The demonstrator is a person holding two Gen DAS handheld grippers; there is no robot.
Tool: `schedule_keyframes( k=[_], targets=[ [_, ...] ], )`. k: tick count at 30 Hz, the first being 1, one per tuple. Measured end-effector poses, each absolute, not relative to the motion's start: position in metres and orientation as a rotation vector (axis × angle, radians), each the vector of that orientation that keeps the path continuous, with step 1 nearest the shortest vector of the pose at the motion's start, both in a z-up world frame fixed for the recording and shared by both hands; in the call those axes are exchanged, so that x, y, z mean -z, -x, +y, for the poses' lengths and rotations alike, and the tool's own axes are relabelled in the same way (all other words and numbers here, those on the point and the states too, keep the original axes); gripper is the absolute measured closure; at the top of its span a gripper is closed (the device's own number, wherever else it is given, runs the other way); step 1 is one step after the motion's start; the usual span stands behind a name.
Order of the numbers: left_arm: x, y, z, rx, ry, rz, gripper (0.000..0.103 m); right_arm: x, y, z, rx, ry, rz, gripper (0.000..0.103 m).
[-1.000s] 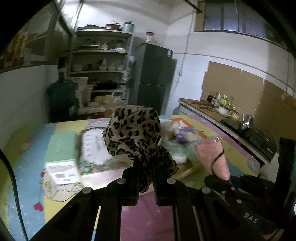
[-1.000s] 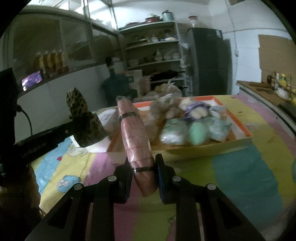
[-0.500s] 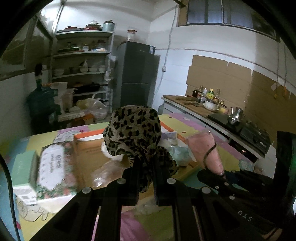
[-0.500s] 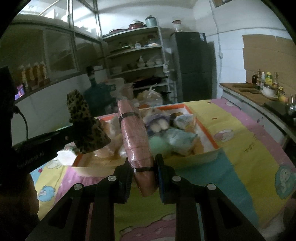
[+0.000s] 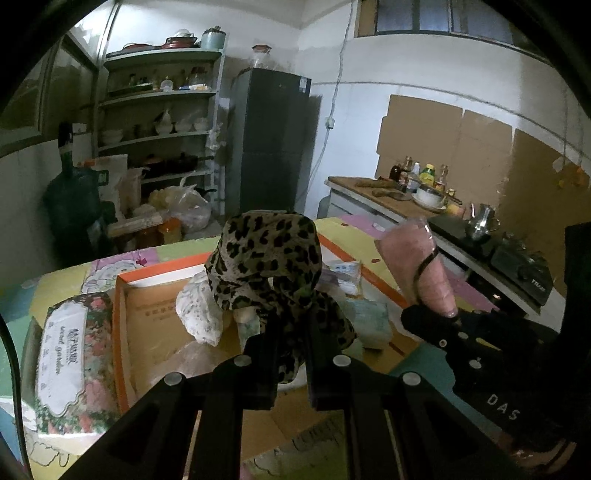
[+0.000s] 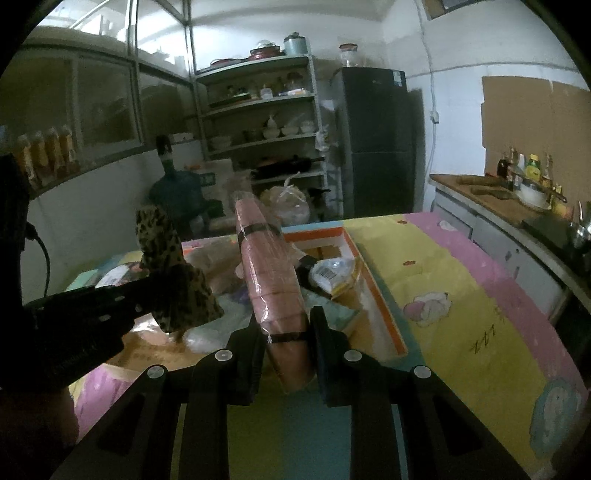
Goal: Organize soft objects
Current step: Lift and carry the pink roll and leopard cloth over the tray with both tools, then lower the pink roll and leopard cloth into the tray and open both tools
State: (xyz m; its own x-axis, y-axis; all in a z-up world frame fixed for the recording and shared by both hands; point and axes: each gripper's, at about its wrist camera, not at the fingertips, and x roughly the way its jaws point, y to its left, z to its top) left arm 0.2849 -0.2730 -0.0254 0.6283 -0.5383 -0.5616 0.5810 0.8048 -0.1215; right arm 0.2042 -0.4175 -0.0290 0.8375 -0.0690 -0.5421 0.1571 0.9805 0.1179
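A leopard-print cloth (image 5: 271, 258) was clamped in the left gripper (image 5: 290, 356) jaws, a wrapped pink roll (image 6: 275, 280) in the right gripper (image 6: 288, 354) jaws, both held above the orange-rimmed box (image 6: 380, 295). Its contents were half hidden. Open bench (image 6: 461, 314) was seen rightward.

A: We note white walls (image 5: 369, 110), a high window (image 5: 443, 16), and brown cardboard panels (image 5: 480, 147) behind the kitchen counter (image 5: 388, 199).

B: We confirm. An open shelving unit (image 6: 258, 122) with dishes stands beside a dark refrigerator (image 6: 376, 147); lighting is dim.
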Motion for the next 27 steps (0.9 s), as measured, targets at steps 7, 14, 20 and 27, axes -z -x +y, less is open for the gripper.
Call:
schedule_keyframes(
  k=[7, 14, 20, 27],
  targets=[
    [0.035, -0.296, -0.283, 0.621, -0.088, 0.639, 0.091, 0.036, -0.223, -0.431, 0.138, -0.150, 0.589, 0.079],
    [0.045, -0.306, -0.289, 0.597, -0.099, 0.668, 0.091, 0.042, -0.239, -0.434, 0.171, -0.110, 0.614, 0.079],
    [0.056, -0.313, -0.289, 0.587, -0.098, 0.707, 0.091, 0.051, -0.253, -0.430, 0.182, -0.074, 0.647, 0.079],
    [0.062, -0.318, -0.284, 0.594, -0.076, 0.741, 0.088, 0.061, -0.270, -0.423, 0.169, -0.045, 0.687, 0.071]
  ],
)
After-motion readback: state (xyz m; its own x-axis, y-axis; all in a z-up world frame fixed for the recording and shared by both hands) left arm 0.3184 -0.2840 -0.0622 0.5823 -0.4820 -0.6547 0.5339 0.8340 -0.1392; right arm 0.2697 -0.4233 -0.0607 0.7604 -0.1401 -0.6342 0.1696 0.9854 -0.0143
